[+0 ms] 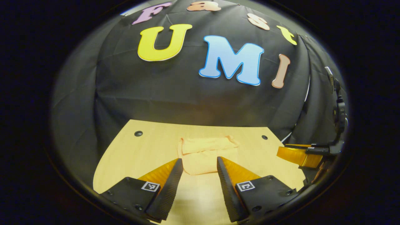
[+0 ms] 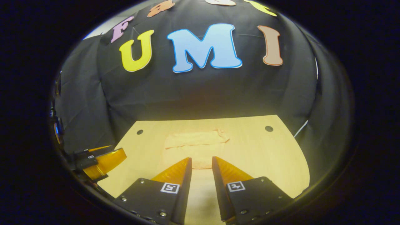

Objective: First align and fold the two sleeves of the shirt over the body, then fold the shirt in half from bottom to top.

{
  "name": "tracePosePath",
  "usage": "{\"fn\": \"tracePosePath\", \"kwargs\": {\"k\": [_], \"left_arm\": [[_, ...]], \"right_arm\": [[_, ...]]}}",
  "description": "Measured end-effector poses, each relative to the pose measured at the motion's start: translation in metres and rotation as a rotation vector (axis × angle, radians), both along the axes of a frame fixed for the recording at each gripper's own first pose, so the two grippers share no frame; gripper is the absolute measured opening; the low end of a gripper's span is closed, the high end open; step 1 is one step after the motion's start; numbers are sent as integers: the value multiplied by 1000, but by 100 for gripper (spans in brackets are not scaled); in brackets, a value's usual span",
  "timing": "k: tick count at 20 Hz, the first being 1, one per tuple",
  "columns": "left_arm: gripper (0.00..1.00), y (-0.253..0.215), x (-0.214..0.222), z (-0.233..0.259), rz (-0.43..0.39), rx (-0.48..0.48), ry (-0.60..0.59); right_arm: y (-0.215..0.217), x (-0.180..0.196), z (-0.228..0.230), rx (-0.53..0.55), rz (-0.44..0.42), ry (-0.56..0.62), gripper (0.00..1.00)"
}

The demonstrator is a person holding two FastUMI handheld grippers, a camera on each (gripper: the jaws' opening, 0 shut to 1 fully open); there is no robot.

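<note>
A pale peach shirt lies folded into a small rectangle on the wooden table, with a doubled band along its far edge. My left gripper hovers just short of its near edge, open, with nothing between the fingers. In the right gripper view the same shirt lies straight ahead. My right gripper stands at its near edge, open by a narrow gap and holding nothing. Each gripper also shows off to the side of the other's view: the right gripper and the left gripper.
The table has a round dark hole near each far corner. Black cloth closes the booth behind and on both sides. Bare wood lies left and right of the shirt.
</note>
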State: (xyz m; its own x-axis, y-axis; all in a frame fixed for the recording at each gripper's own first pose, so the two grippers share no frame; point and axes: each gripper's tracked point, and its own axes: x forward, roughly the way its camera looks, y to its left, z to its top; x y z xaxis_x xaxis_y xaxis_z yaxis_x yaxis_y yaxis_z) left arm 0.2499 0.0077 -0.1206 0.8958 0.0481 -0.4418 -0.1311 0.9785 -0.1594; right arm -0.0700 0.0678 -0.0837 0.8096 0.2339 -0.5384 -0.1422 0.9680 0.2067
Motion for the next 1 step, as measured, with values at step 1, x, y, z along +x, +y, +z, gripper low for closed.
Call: {"fn": "tracePosePath", "kwargs": {"k": [1], "left_arm": [[74, 0, 0, 0, -1, 0, -1]], "right_arm": [[-3, -3, -1, 1, -8, 0, 41]]}}
